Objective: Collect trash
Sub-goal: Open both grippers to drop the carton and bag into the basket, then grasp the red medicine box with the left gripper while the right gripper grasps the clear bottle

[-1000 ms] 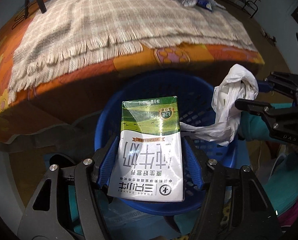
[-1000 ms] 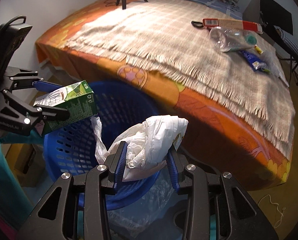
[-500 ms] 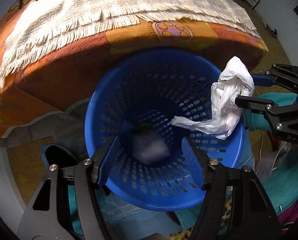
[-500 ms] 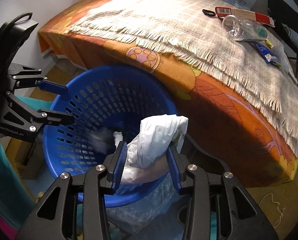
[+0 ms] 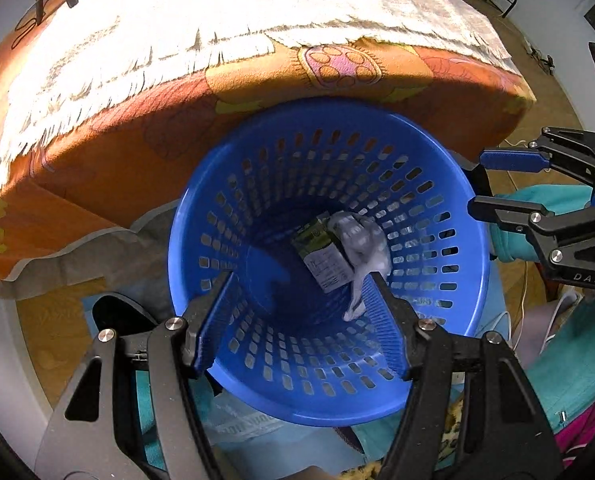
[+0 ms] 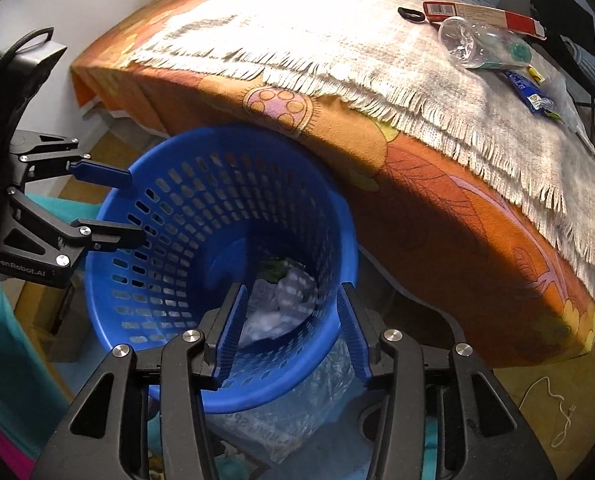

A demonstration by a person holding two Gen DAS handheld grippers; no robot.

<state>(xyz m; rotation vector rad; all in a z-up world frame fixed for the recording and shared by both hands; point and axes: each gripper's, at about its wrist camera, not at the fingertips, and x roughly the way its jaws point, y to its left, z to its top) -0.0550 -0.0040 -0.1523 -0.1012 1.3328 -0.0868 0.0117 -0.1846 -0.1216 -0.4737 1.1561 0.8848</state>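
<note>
I see my left gripper [image 5: 299, 322] and my right gripper [image 6: 291, 334] both spread wide, holding nothing, above the blue basket [image 5: 473, 280]. At its bottom, toward 1 o'clock from the left jaws, the milk carton [image 5: 321, 256] touches the white plastic bag [image 5: 363, 246].

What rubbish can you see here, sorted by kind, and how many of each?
In the blue basket:
Milk carton: 1
White plastic bag: 1
On the bed's fringed blanket:
Clear plastic bottle: 1
Red and white box: 1
Blue wrapper: 1
Total: 5
</note>
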